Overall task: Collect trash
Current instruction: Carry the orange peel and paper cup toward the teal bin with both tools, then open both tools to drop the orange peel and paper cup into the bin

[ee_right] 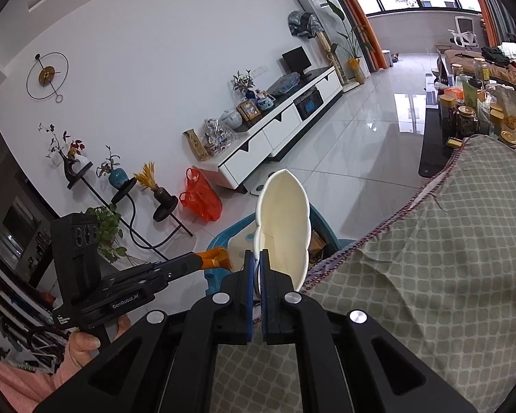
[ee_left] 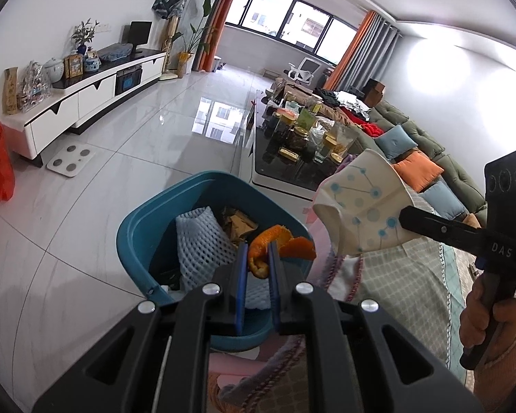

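A teal trash bin [ee_left: 137, 227] stands on the floor beside the sofa and holds white foam netting [ee_left: 203, 244] and brown paper scraps [ee_left: 239, 225]. My left gripper [ee_left: 258, 258] is shut on a piece of orange peel [ee_left: 275, 241] right over the bin's opening. My right gripper [ee_right: 257, 263] is shut on the wall of a squashed paper cup [ee_right: 283, 220], white with blue dots, held just above the bin's rim [ee_right: 220, 241]. In the left wrist view that cup [ee_left: 361, 203] hangs to the right of the bin. The right wrist view shows the peel [ee_right: 215, 257] at its left.
A checked grey cover [ee_right: 430, 275] drapes the sofa edge next to the bin. A dark coffee table [ee_left: 285, 172] crowded with jars stands beyond. An orange plastic bag [ee_right: 201, 199] and a white scale [ee_left: 70, 161] lie on the tiled floor near the TV cabinet [ee_left: 86, 96].
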Demonstrator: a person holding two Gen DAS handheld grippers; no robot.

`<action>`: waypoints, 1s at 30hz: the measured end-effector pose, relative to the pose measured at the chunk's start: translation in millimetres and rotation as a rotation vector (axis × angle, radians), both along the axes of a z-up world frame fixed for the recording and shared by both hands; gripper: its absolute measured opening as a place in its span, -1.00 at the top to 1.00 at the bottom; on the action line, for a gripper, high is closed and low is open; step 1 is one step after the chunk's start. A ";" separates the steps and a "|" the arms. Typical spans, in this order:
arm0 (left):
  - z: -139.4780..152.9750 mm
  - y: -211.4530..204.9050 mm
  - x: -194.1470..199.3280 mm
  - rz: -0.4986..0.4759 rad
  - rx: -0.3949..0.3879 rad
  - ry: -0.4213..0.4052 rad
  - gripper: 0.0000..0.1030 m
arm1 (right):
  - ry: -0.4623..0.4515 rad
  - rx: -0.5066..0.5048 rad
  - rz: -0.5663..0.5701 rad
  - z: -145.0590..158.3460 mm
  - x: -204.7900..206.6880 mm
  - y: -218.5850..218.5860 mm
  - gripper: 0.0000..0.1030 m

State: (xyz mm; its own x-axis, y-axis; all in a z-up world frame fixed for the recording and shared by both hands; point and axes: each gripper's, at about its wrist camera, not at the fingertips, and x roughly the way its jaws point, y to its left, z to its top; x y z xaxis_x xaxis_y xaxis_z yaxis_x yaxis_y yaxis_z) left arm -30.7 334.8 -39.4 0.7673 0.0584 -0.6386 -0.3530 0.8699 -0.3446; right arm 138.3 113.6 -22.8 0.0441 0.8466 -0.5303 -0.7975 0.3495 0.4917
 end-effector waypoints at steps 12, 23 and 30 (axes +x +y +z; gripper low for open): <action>-22.9 14.5 9.4 0.034 -0.013 0.053 0.75 | 0.006 -0.085 0.001 -16.7 1.8 40.3 0.93; -45.0 25.0 22.2 0.068 -0.028 0.111 0.72 | -0.007 -0.171 0.019 -33.6 -4.7 71.1 0.87; -53.4 31.3 22.6 0.093 -0.044 0.111 0.40 | -0.003 -0.172 0.014 -35.2 -4.6 69.4 0.63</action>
